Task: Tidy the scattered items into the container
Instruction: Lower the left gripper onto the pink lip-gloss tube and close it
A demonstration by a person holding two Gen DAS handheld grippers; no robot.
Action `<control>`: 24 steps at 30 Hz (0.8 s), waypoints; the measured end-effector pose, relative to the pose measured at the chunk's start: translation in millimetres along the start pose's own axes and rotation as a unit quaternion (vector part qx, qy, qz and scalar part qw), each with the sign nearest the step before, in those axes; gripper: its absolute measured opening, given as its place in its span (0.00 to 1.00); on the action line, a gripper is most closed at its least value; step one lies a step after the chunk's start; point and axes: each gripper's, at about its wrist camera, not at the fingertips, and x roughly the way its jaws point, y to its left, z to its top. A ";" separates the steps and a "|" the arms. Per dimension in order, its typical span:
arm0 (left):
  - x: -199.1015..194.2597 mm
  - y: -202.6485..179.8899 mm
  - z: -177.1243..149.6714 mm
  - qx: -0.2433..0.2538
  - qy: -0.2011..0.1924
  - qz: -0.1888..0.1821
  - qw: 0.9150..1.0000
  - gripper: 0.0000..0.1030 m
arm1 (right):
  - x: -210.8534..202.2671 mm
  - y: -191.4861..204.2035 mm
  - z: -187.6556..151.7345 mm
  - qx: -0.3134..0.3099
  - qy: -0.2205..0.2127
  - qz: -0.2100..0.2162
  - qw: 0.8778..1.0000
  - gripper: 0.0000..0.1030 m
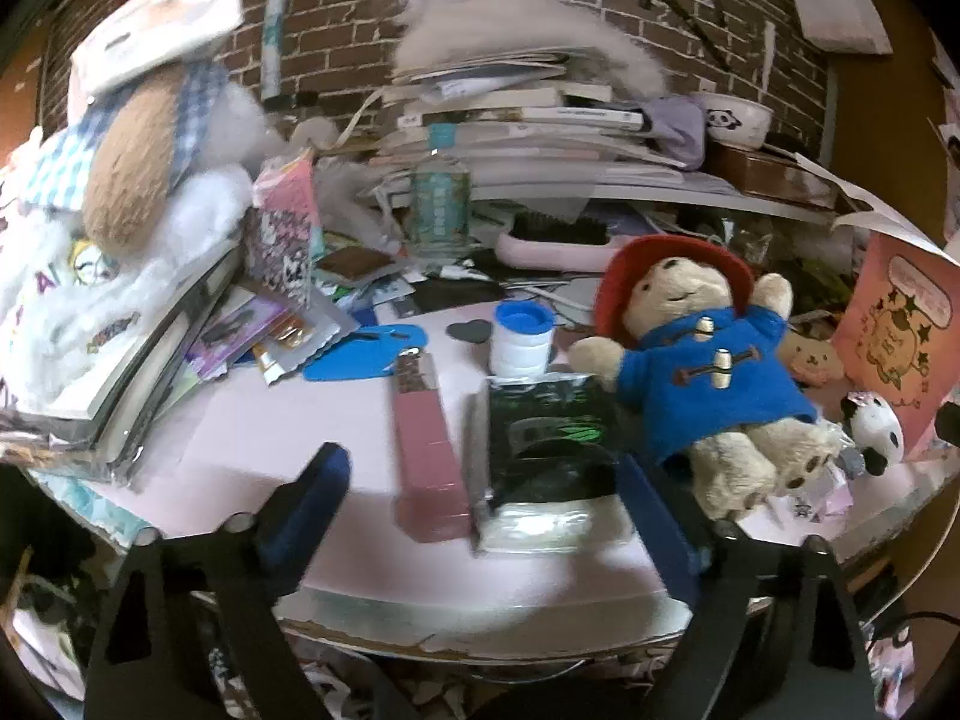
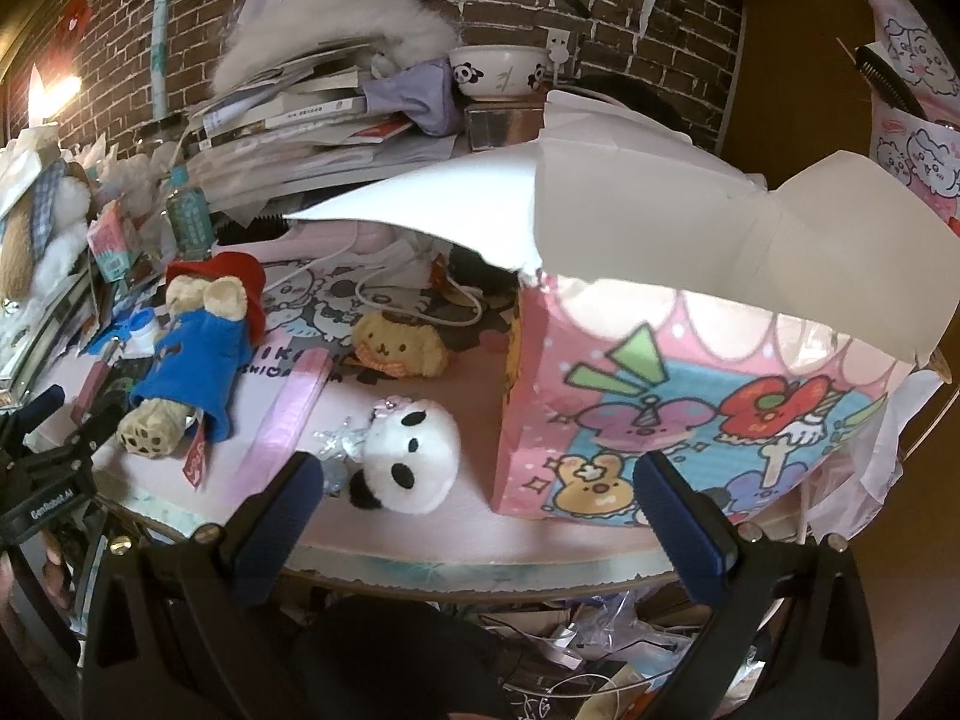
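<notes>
Scattered items on pink table (image 1: 300, 456), none in either gripper. Left gripper (image 1: 486, 480): fingers wide apart, empty, hovering over dark foil packet (image 1: 549, 450), pink slim box (image 1: 429, 438) just beside. Beyond, blue-lidded jar (image 1: 522, 336); to the right, bear in blue coat (image 1: 708, 372). Right gripper (image 2: 474, 498): spread open, empty, panda plush (image 2: 414, 456) near left finger, pink cartoon box (image 2: 690, 408), flaps up, ahead on the right. Yellow dog plush (image 2: 399, 342) farther back.
</notes>
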 end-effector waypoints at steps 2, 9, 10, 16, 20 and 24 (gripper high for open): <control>2.5 4.5 -0.3 -0.010 0.004 -0.004 1.000 0.64 | 0.5 0.4 -0.4 0.000 0.000 0.001 1.000 1.00; 2.9 8.9 -0.5 -0.021 0.004 -0.014 1.000 0.47 | 0.5 1.5 -0.4 -0.001 0.000 0.001 1.000 1.00; 2.5 10.3 -0.2 -0.024 0.004 -0.015 1.000 0.47 | 0.6 1.5 -0.5 -0.001 0.000 0.001 1.000 1.00; 1.5 23.6 4.7 -0.043 -0.002 -0.008 0.999 0.45 | 0.5 1.6 -0.4 -0.001 0.001 0.002 1.000 1.00; 5.8 30.3 6.2 -0.049 0.002 -0.003 0.999 0.43 | 0.5 3.9 -1.1 -0.004 -0.001 0.002 1.000 1.00; 9.5 31.0 6.5 -0.046 0.004 0.006 0.999 0.42 | 1.1 5.5 -1.4 -0.005 0.000 0.004 1.000 1.00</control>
